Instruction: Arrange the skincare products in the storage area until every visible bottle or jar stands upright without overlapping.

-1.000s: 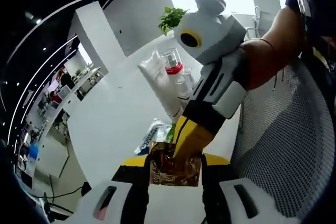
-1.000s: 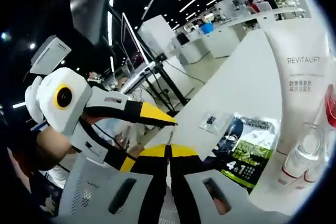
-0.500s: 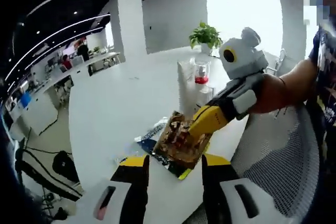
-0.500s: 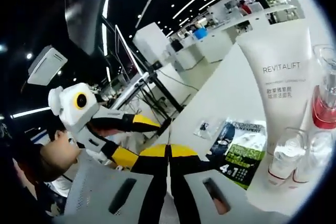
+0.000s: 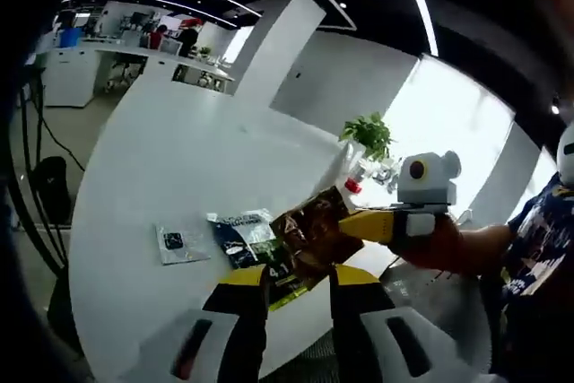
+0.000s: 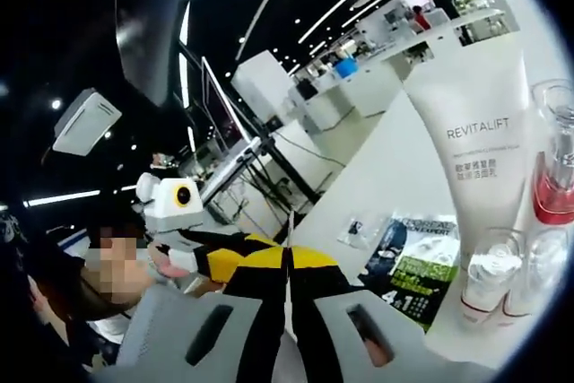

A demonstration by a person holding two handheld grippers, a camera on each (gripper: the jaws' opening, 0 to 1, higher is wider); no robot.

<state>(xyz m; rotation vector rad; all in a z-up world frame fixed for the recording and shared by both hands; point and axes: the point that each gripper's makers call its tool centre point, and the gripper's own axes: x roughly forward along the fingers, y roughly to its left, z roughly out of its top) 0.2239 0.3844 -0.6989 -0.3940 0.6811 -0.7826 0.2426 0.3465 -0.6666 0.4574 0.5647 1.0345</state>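
A shiny brown sachet (image 5: 309,226) hangs over the white table's near edge, pinched at its right side by my right gripper (image 5: 345,220), which reaches in from the right. My left gripper (image 5: 298,280) stands open just under the sachet's lower end. In the right gripper view my right gripper (image 6: 289,262) is shut on the sachet, seen edge-on as a thin line (image 6: 291,226); the left gripper (image 6: 256,244) points at it from the left. A white REVITALIFT tube (image 6: 480,132), a red-capped clear bottle (image 6: 552,186) and small clear jars (image 6: 484,280) stand upright.
A black-and-green sachet (image 5: 247,235) and a small clear packet (image 5: 177,242) lie flat on the white table (image 5: 179,159) near its front edge. A potted plant (image 5: 369,136) stands at the far end beside the upright products (image 5: 359,177). Desks and people fill the room behind.
The brown sachet has left the gap between my left jaws and now hangs from the right gripper. Both cameras swung; the left gripper now sits lower and closer to the right jaws.
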